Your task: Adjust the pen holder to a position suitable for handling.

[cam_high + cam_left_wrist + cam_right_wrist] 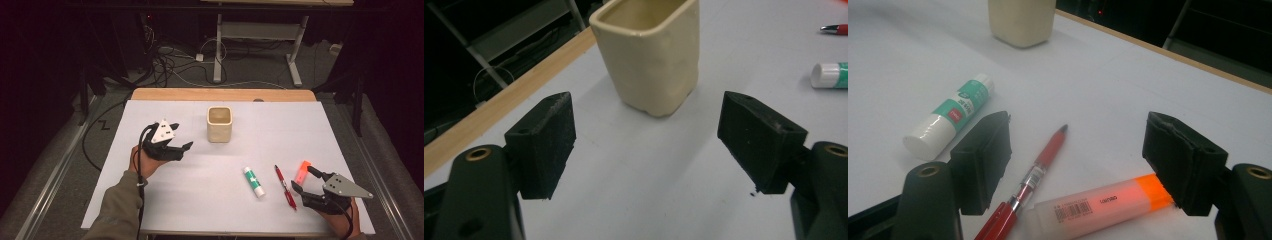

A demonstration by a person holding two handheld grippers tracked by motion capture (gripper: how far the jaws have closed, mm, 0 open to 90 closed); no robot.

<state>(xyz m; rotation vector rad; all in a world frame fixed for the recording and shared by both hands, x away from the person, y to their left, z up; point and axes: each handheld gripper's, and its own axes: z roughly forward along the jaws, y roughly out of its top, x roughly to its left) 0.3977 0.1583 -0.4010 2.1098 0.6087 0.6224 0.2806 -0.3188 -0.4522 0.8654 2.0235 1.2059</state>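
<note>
- Cup (219,124): cream, square-sided, upright on the white table (200,190), at the far centre. Its opening faces up. In the left gripper view the cup (651,55) stands ahead of the jaws, apart from them, slightly left of the midline between them.
- Left gripper (181,145): held at the left of the table, just left of the cup and a little nearer than it, not touching. Jaws point right, toward the cup. In its own view the left gripper (646,137) has its jaws spread wide with bare table between them; nothing is pinched.
- Left hand (145,160): wraps the gripper body from below; a sleeve (117,210) enters from the near edge.
- Right gripper (305,177): at the near right of the table, jaws pointing left and far. In its own view the right gripper (1075,150) has its jaws spread wide, not pressing on anything.
- Highlighter (302,171): orange, lying flat at the near right. In the right gripper view the highlighter (1098,207) lies across the gap between the jaws, its orange end at the right jaw's pad; contact cannot be told.
- Pen (285,186): red, lying flat just left of the highlighter. In the right gripper view the pen (1040,167) passes just beside the left jaw.
- Glue stick (254,181): white and green, lying flat left of the pen, near the table's centre, well apart from the cup.
</note>
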